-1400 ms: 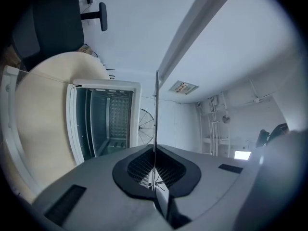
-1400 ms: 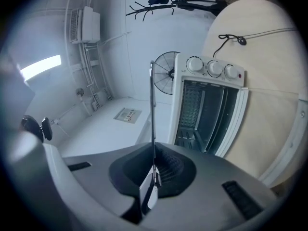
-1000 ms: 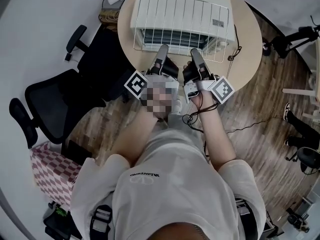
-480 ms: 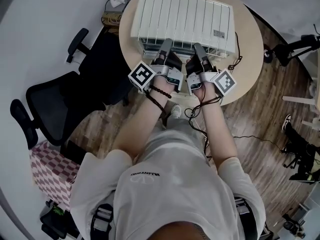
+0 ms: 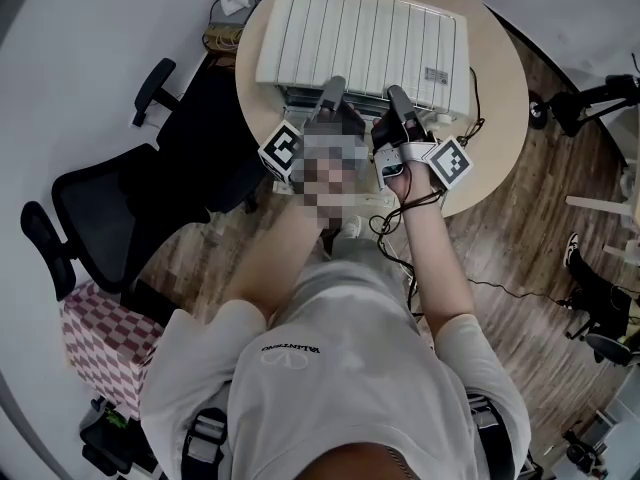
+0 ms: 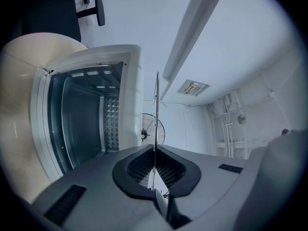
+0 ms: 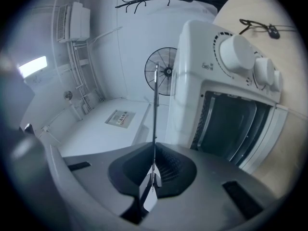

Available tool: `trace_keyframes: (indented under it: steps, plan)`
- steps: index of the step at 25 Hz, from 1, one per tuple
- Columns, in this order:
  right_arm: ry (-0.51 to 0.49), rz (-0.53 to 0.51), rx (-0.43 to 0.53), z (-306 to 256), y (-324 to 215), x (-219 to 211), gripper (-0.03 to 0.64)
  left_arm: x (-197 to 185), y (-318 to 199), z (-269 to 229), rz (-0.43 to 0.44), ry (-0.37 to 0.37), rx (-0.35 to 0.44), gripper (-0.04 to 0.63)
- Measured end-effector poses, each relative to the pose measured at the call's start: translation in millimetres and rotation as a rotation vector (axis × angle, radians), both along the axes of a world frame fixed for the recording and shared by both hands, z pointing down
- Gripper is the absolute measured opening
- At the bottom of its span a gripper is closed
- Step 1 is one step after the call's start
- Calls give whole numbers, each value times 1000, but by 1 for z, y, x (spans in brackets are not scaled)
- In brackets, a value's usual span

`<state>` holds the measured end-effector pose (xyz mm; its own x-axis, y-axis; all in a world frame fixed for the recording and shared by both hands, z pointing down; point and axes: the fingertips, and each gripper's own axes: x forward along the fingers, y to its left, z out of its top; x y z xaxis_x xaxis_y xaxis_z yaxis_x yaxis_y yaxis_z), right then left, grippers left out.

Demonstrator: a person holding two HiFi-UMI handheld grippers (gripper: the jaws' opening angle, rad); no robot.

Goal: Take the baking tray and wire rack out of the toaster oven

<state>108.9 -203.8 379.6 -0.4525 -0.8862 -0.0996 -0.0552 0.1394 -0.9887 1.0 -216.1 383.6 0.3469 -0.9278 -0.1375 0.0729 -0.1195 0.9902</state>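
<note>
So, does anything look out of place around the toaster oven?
Only one thing: the wire rack lies flat over the top of the toaster oven, not inside its open cavity. The left gripper and the right gripper are each shut on its near edge. No spill or damage shows.

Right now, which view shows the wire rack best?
The head view: the whole rack lies spread over the oven, every bar visible. Each gripper view catches it edge-on: a thin line pinched by the left gripper or right gripper.
</note>
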Motion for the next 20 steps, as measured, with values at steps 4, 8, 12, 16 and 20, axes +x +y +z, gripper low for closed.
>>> trace_keyframes:
  steps: [4, 8, 12, 16, 20]
  plan:
    - [-20, -5, -18, 7, -1, -1, 9, 0, -1, 9, -9, -2, -16, -2]
    - [-18, -10, -13, 4, -1, -3, 11, -3, 0, 6, -25, -4, -12, -2]
    - [-37, -3, -29, 1, -2, -4, 29, -3, -3, 2, -29, -15, -11, 18]
    - [-42, -3, -37, 1, -1, -3, 29, -4, -3, 1, -32, -30, -25, 20]
    - [-34, -2, -19, -5, 0, -2, 109, -10, 1, 0, -46, -28, -31, 87]
